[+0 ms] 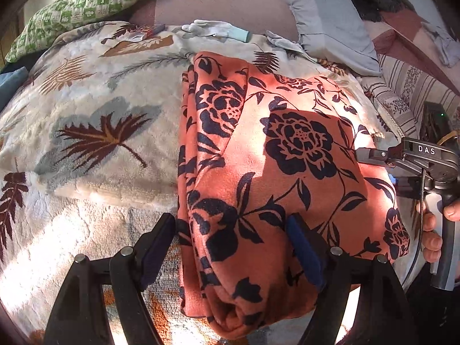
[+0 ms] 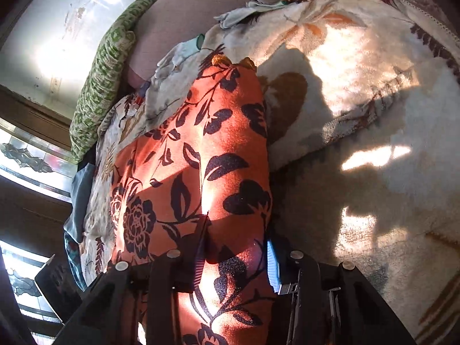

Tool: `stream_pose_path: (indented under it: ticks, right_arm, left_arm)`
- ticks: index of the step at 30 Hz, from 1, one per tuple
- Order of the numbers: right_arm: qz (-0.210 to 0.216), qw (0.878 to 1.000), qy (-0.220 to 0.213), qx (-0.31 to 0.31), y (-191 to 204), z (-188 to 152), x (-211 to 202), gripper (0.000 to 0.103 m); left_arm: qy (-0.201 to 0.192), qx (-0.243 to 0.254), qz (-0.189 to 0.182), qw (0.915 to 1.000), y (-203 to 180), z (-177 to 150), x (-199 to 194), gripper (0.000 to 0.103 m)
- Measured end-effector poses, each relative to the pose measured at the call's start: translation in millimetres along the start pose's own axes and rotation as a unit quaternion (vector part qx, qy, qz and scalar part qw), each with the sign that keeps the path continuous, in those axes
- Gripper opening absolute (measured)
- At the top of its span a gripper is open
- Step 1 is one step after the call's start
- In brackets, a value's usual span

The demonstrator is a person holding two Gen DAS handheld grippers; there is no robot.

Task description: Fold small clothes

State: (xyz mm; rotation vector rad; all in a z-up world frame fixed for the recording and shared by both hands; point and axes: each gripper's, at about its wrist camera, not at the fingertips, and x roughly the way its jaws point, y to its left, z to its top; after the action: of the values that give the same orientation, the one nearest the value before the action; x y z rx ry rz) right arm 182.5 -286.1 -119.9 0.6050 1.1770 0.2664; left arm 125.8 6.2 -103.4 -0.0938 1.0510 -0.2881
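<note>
Orange floral cloth [image 1: 281, 172] lay part-folded on the blanket [image 1: 95, 120]; your left tool [image 1: 230, 247] straddled its edge unclenched, right tool [image 2: 235, 261] looked clamped on it—you needed even tension.

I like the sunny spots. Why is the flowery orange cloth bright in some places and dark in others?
Left wrist view: sunlight stripes the orange floral garment, with a dark shadow over its big flower. Right wrist view: sun patches glare on the cream blanket, shadows fall between them, and edges bend like a fishbowl.
</note>
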Motion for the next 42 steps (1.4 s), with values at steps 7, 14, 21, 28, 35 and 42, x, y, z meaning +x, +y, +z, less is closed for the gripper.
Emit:
stream_pose_path:
  ticks: [7, 14, 21, 28, 35, 42]
  right_arm:
    - [-0.061, 0.994, -0.084, -0.033, 17.9, -9.7, -44.8, 0.066]
    - [-0.083, 0.975, -0.112, -0.172, 78.7, -71.1, -58.8, 0.066]
    - [-0.126, 0.972, -0.071, -0.183, 71.3, -94.1, -35.4, 0.067]
    - [-0.113, 0.975, -0.042, -0.185, 75.0, -91.3, -27.8, 0.076]
    - [-0.092, 0.984, -0.046, -0.148, 71.3, -79.8, -38.2, 0.078]
    - [-0.051, 0.989, -0.070, -0.123, 72.4, -49.3, -51.2, 0.078]
  left_arm:
    - [-0.036, -0.003, 0.036, 0.9987, 11.7, 2.0, -37.8, 0.081]
    - [-0.050, -0.004, 0.083, 0.9953, 14.5, -5.6, -63.4, 0.081]
    - [-0.062, 0.003, 0.108, 0.9922, 14.8, -13.6, -84.1, 0.081]
    - [-0.058, 0.003, 0.111, 0.9921, 12.3, -17.6, -85.5, 0.081]
    - [-0.051, -0.027, 0.102, 0.9931, 30.8, -17.5, -78.3, 0.081]
    - [-0.027, -0.104, 0.017, 0.9940, 61.0, -11.7, -59.9, 0.081]
